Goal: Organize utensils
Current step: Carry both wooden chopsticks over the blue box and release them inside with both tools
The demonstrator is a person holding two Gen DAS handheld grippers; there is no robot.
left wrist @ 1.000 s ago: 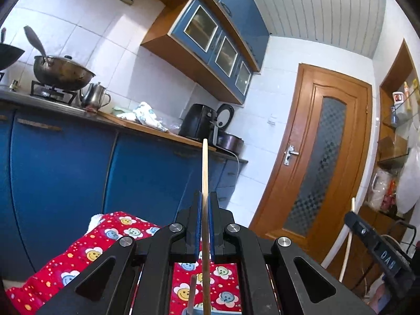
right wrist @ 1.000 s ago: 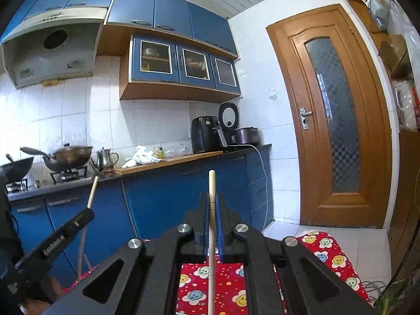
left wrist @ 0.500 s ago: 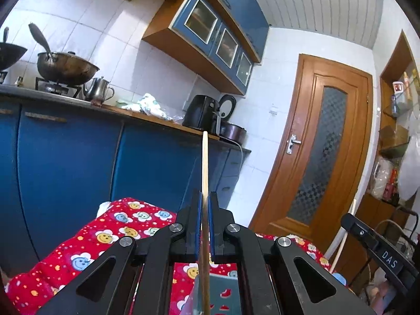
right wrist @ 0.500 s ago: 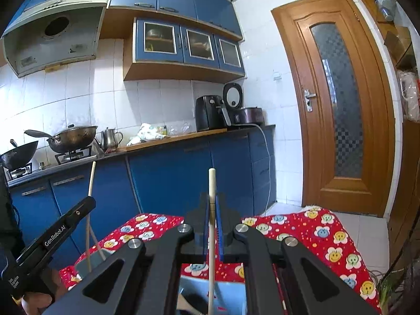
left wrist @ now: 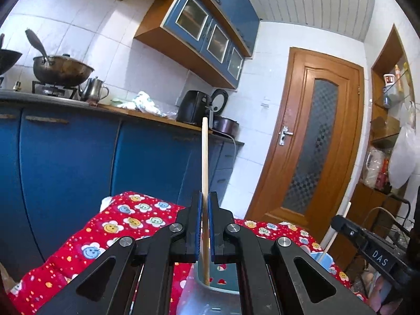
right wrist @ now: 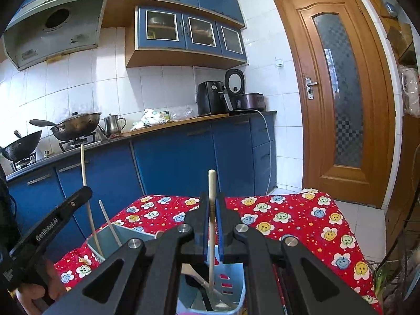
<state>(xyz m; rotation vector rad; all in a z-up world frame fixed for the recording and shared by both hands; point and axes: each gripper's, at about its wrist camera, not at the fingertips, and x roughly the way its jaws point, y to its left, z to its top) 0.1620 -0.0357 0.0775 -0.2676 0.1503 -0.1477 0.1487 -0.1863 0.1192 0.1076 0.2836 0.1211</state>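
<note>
Pale wooden chopstick (left wrist: 204,183) upright, lower end inside a light-blue slotted utensil holder (right wrist: 231,286) on the table, second chopstick (right wrist: 211,225) likewise upright — tip down in that holder

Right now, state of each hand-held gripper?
Left hand-held gripper: shut on a wooden chopstick, tip down in the holder.
Right hand-held gripper: shut on a pale chopstick over the blue caddy.
</note>
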